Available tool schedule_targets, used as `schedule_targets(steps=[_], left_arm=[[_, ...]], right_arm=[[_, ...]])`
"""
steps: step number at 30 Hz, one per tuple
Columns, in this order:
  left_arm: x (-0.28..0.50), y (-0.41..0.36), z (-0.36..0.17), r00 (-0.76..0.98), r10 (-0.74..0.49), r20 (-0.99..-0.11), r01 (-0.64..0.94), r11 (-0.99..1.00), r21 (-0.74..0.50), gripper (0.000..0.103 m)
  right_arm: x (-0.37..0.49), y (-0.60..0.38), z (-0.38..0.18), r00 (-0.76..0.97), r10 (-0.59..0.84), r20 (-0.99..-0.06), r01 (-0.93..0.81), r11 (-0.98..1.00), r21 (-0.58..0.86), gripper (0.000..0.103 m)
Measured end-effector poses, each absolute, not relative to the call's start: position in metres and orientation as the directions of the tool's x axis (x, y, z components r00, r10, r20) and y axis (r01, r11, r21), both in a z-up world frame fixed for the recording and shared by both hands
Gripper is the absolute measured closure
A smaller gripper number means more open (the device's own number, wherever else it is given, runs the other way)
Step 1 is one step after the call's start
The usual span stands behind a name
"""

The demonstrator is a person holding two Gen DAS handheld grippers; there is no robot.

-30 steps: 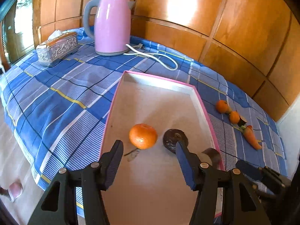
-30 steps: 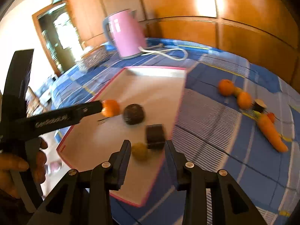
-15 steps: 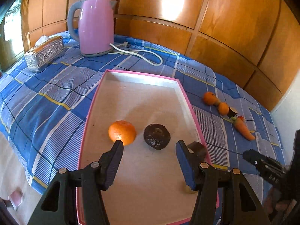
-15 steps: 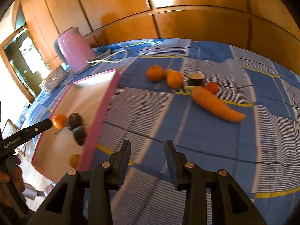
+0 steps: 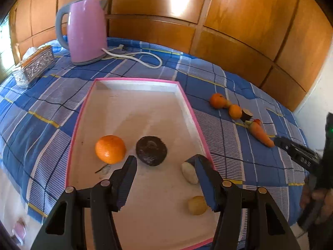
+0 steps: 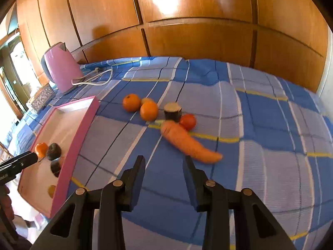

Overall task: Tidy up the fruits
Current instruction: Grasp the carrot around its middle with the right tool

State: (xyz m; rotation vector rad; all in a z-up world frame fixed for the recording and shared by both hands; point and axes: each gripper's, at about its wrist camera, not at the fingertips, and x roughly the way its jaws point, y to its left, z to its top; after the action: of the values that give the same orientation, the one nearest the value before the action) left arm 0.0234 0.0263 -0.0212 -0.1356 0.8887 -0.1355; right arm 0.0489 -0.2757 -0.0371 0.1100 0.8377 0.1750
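Observation:
A pink-rimmed tray (image 5: 192, 112) on the blue checked cloth holds an orange (image 5: 110, 149), a dark round fruit (image 5: 151, 153), a pale piece (image 5: 188, 175) and a small yellowish fruit (image 5: 197, 205). My left gripper (image 5: 164, 162) hovers open over the tray's near half, just short of the dark fruit, with nothing between its fingers. To the right of the tray, on the cloth, lie two oranges (image 6: 131, 102), a dark cut piece (image 6: 172, 110), a red tomato (image 6: 188, 121) and a carrot (image 6: 187, 143). My right gripper (image 6: 164, 162) stands open and empty just short of the carrot.
A pink kettle (image 5: 85, 31) with a white cord (image 5: 135, 57) and a silver tissue box (image 5: 35, 66) stand at the back left. Wooden panels close off the far side. The table's edge drops to the floor at the near left.
My right gripper has swung from over the tray's edge to the right, to face the carrot and the oranges. The left gripper has drifted a little over the tray. Neither gripper's jaws have moved.

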Motion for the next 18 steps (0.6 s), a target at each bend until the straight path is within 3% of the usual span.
schedule_targets(steps=[11, 18], left_arm=[[0.036, -0.002, -0.014, 0.607, -0.235, -0.759, 0.159, 0.972, -0.173, 0.042], [0.05, -0.02, -0.013, 0.584, -0.264, -0.767, 0.214, 0.962, -0.168, 0.042]], right_arm=[[0.107, -0.258, -0.061, 0.579, 0.095, -0.81, -0.296, 0.95, -0.1, 0.066], [0.119, -0.258, -0.081, 0.533, 0.074, -0.843, -0.342, 0.93, -0.134, 0.068]])
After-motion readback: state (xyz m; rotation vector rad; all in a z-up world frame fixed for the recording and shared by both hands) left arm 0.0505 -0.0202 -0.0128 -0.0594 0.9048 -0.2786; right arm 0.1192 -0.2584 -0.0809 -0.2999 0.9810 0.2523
